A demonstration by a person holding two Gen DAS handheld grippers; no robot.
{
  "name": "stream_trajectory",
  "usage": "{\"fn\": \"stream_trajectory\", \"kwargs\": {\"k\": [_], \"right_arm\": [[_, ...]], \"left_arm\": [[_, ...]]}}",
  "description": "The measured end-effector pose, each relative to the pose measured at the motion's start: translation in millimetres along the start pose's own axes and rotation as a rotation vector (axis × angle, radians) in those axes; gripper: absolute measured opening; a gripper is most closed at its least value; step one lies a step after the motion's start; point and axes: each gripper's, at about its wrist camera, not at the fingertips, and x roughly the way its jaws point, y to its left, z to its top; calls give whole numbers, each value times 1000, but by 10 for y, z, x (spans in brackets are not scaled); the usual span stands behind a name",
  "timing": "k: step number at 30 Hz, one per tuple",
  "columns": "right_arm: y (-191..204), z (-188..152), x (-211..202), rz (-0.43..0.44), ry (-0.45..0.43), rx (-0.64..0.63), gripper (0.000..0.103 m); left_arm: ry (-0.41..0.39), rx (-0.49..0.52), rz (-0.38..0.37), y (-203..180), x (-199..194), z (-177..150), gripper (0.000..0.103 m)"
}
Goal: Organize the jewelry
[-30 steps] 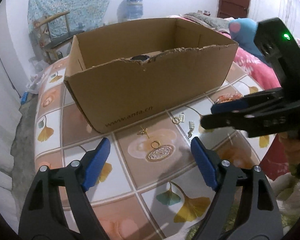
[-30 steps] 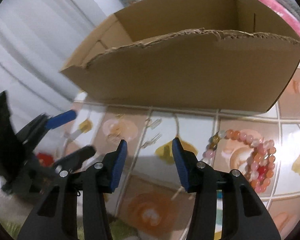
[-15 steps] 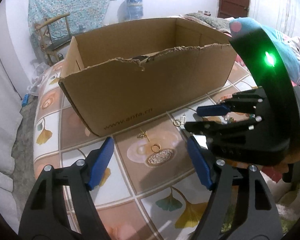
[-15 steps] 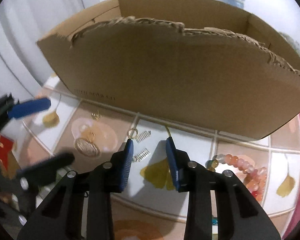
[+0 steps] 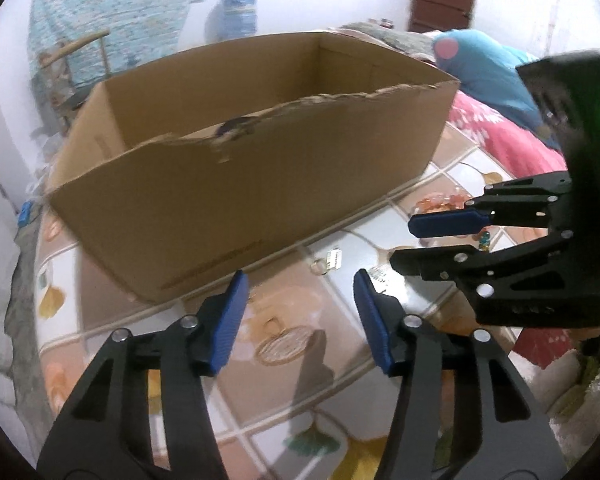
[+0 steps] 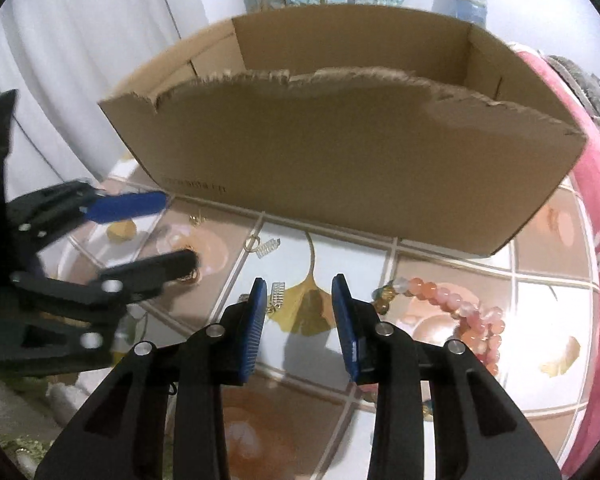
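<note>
An open cardboard box [image 5: 236,184] stands on the tiled table; it also shows in the right wrist view [image 6: 340,160]. Small jewelry lies in front of it: a gold ring with a silver clip [image 5: 327,263], a round gold filigree piece [image 5: 284,344], a second silver clip [image 6: 278,293], and a pink bead bracelet [image 6: 460,316]. My left gripper [image 5: 300,320] is open and empty, low over the filigree piece. My right gripper [image 6: 300,320] is open and empty, just right of the silver clip. Something dark lies inside the box [image 5: 236,124].
The table top [image 6: 540,260] has a ginkgo-leaf tile pattern. A pink blanket [image 5: 500,128] and a blue plush toy [image 5: 488,64] lie to the right. A chair with a blue cloth [image 5: 84,56] and a water jug [image 5: 238,12] stand behind the box.
My left gripper has moved forward and down toward the jewelry, its jaws a little narrower. My right gripper has swung round toward the silver clips, and its jaws have narrowed.
</note>
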Motion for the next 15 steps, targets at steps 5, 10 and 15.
{"fn": "stream_trajectory", "kwargs": {"k": [5,10,15], "right_arm": [[-43,0,-13,16,-4,16,33],[1,-67,37,29,-6,29,33],[-80,-160,-56,44,-3,46,33]], "left_arm": [[19,50,-28,-101,195,85,33],[58,73,-27,-118,351,127,22],[92,87,-22,-133,429,105,13]]}}
